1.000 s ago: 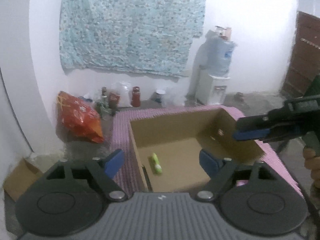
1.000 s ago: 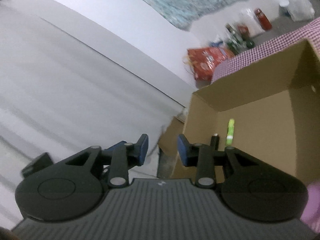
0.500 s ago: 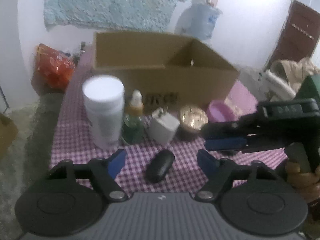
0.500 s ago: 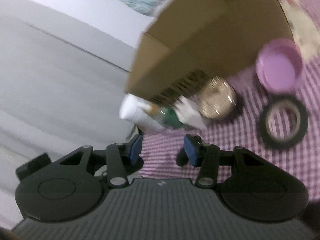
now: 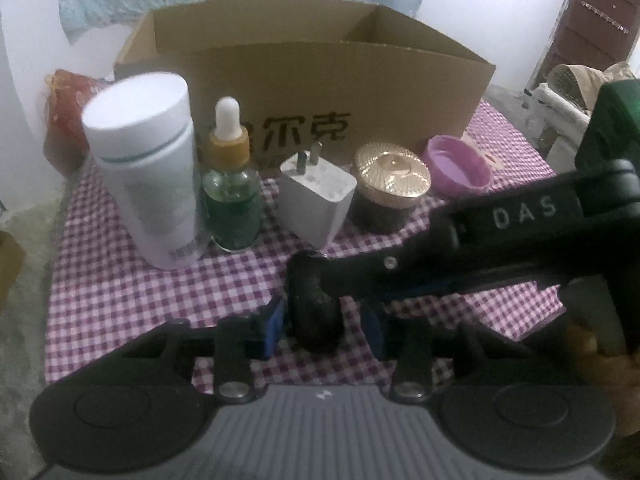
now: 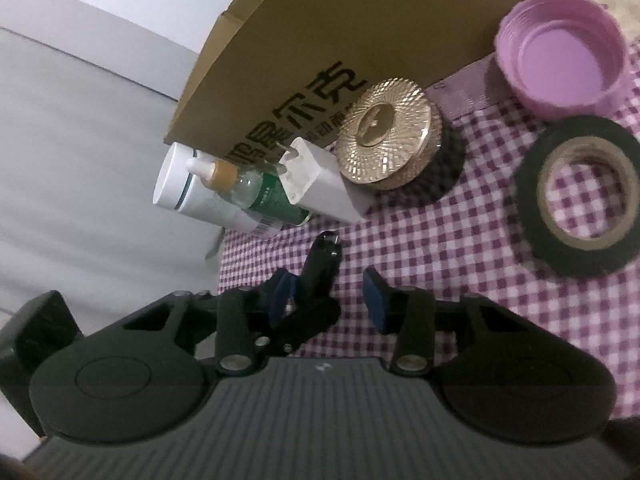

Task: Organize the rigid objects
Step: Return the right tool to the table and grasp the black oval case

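In the left wrist view a row of things stands in front of the cardboard box on the purple checked cloth: at the left of the frame a white cylinder bottle, then a green dropper bottle, a white plug adapter, a dark jar with a gold lid and, right of that, a purple cap. Low in the middle of the frame the left gripper has its blue pads either side of a small black oval object lying on the cloth; its jaws have just been closing and now stand narrow, the left pad at or very near the object's side, a thin gap of cloth showing by the right pad, so a firm grip cannot be told. From the right edge the right gripper reaches in across the frame, its tips lying over the top end of the same black object. In the right wrist view, tilted, the box fills the upper middle, with the same bottles, adapter and gold-lidded jar below it, the purple cap at upper right and a roll of black tape at the right edge. Here the right gripper's jaws have just been closing a little and stand partly open, with checked cloth between the pads; the black object and the other gripper's finger sit against its left pad, while the right pad is clear of them.
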Action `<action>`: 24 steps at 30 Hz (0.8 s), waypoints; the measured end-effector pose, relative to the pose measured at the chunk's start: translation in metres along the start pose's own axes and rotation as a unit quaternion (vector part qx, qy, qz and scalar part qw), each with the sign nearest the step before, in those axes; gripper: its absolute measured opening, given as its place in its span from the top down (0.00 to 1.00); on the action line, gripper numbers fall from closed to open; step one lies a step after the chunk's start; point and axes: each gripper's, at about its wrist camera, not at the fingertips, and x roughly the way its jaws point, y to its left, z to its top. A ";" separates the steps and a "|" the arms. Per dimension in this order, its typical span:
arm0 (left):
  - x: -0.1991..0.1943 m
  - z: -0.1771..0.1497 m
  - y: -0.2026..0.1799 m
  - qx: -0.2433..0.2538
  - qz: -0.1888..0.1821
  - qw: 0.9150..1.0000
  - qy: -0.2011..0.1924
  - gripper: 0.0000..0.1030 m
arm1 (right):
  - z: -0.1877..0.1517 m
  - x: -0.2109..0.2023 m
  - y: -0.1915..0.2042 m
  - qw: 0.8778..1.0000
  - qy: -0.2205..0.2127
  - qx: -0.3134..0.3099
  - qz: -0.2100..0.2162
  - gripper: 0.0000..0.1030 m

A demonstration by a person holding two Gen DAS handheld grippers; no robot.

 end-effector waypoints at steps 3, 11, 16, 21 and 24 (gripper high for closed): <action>0.004 0.002 -0.002 0.007 0.001 1.000 -0.002 0.60 | 0.004 0.006 0.002 1.000 0.000 0.000 0.004 0.64; 0.009 0.005 -0.003 0.014 0.001 1.000 -0.007 0.60 | 0.010 0.024 0.012 1.000 -0.001 -0.015 0.002 0.66; 0.009 0.002 -0.002 0.007 -0.003 1.000 -0.012 0.59 | 0.010 0.027 0.013 1.000 -0.002 -0.012 0.010 0.67; 0.006 -0.002 0.001 -0.002 0.001 1.000 -0.017 0.68 | 0.011 0.016 0.003 0.999 -0.004 0.006 0.032 0.72; 0.004 -0.003 0.006 -0.009 0.001 1.000 -0.020 0.69 | 0.010 0.017 0.003 1.000 -0.002 0.002 0.025 0.72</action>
